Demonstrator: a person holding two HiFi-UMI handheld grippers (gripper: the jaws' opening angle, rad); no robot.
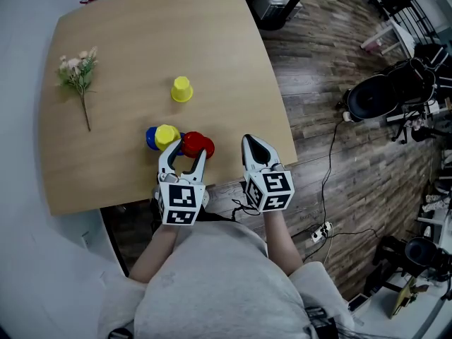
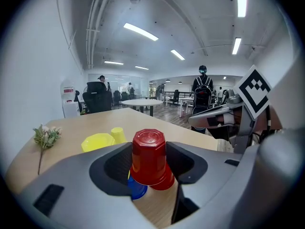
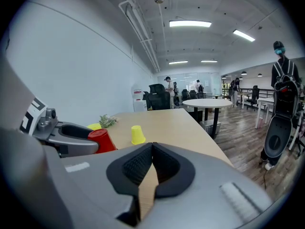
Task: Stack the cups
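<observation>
An upside-down red cup (image 2: pixel 148 154) stands between the jaws of my left gripper (image 2: pixel 148 168), and both pads press on its sides. A second red cup (image 2: pixel 167 181) shows just behind and below it, next to a blue cup (image 2: pixel 137 190). In the head view the left gripper (image 1: pixel 183 155) reaches into a cluster of a blue cup (image 1: pixel 150 139), a yellow cup (image 1: pixel 167 135) and the red cups (image 1: pixel 194 143) near the table's front edge. A lone yellow cup (image 1: pixel 181 89) stands upside down farther back. My right gripper (image 1: pixel 252 144) hovers shut and empty at the table's right front edge.
A sprig of flowers (image 1: pixel 79 75) lies at the left of the wooden table (image 1: pixel 141 41). The table's right edge (image 1: pixel 282 111) drops to a wood floor with cables and a round machine (image 1: pixel 378 94). Office tables and people stand far off.
</observation>
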